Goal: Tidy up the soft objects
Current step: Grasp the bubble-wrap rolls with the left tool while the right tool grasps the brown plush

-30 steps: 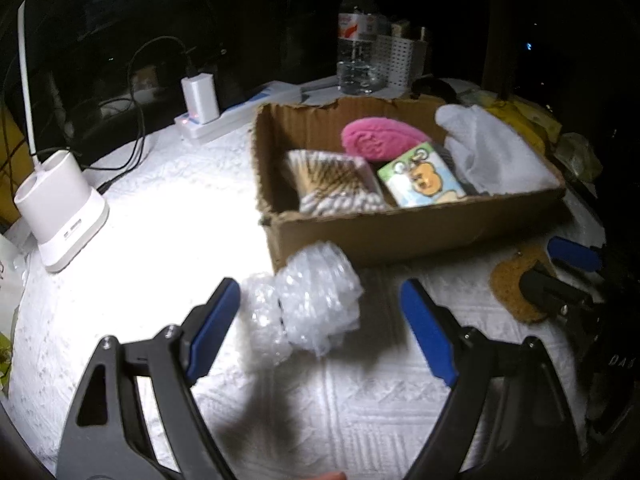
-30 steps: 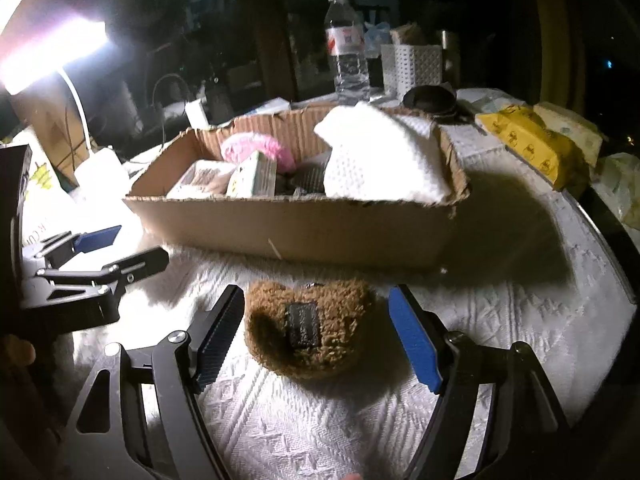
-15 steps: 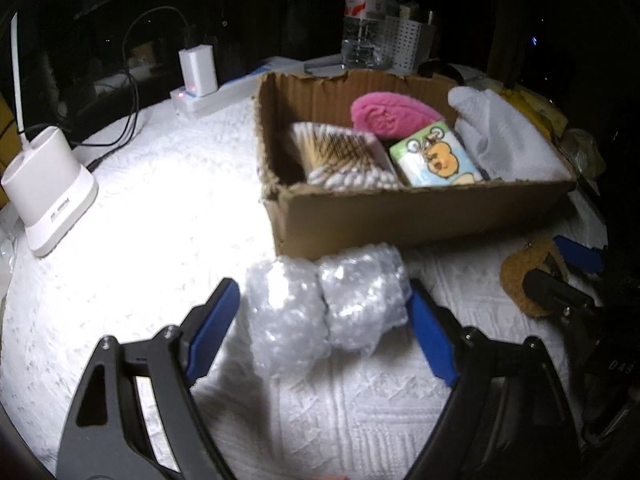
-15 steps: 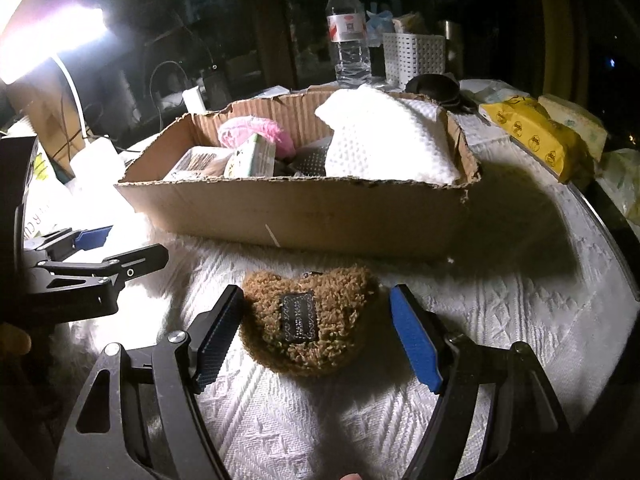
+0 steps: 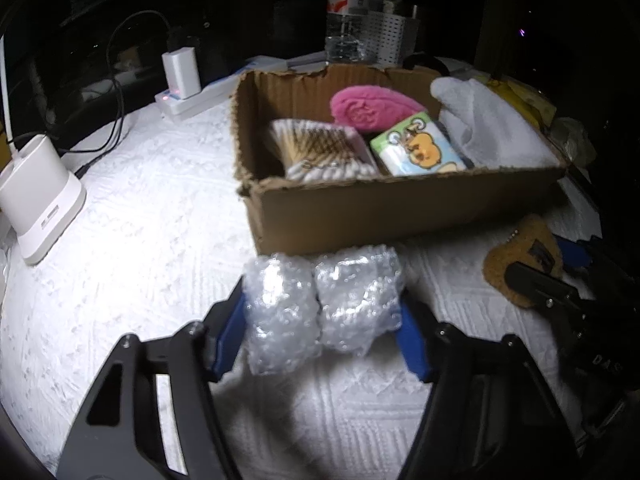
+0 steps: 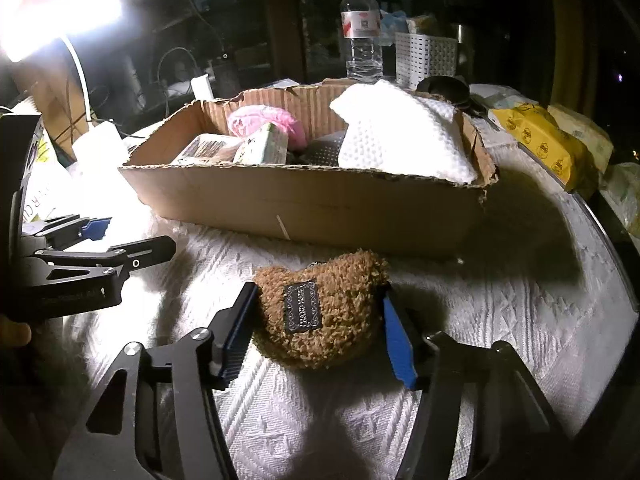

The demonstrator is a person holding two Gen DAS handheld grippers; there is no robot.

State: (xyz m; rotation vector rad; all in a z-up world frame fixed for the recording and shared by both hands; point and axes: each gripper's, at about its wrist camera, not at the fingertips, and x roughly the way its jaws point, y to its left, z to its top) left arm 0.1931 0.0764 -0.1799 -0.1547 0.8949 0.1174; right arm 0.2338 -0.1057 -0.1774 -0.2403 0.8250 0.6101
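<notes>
My left gripper [image 5: 320, 332] is shut on a roll of clear bubble wrap [image 5: 320, 304], which sits on the white cloth just in front of the cardboard box [image 5: 400, 208]. My right gripper [image 6: 318, 334] is shut on a brown fuzzy pouch [image 6: 324, 312] with a dark label, close to the box's front wall [image 6: 320, 208]. The box holds a pink sponge [image 5: 372, 106], a cotton swab pack [image 5: 320, 152], a cartoon tissue pack [image 5: 420, 152] and a white towel [image 5: 488, 124]. The pouch and right gripper also show in the left wrist view [image 5: 520, 264].
A white lamp base [image 5: 40, 200] stands at the left, a charger on a power strip [image 5: 182, 76] behind with cables. A water bottle [image 6: 362, 32] and white basket [image 6: 426, 58] stand behind the box. Yellow packs [image 6: 536, 136] lie at the right table edge.
Both grippers moved forward around their objects and closed: the left onto the bubble wrap, the right onto the brown pouch. Both have come nearer the box.
</notes>
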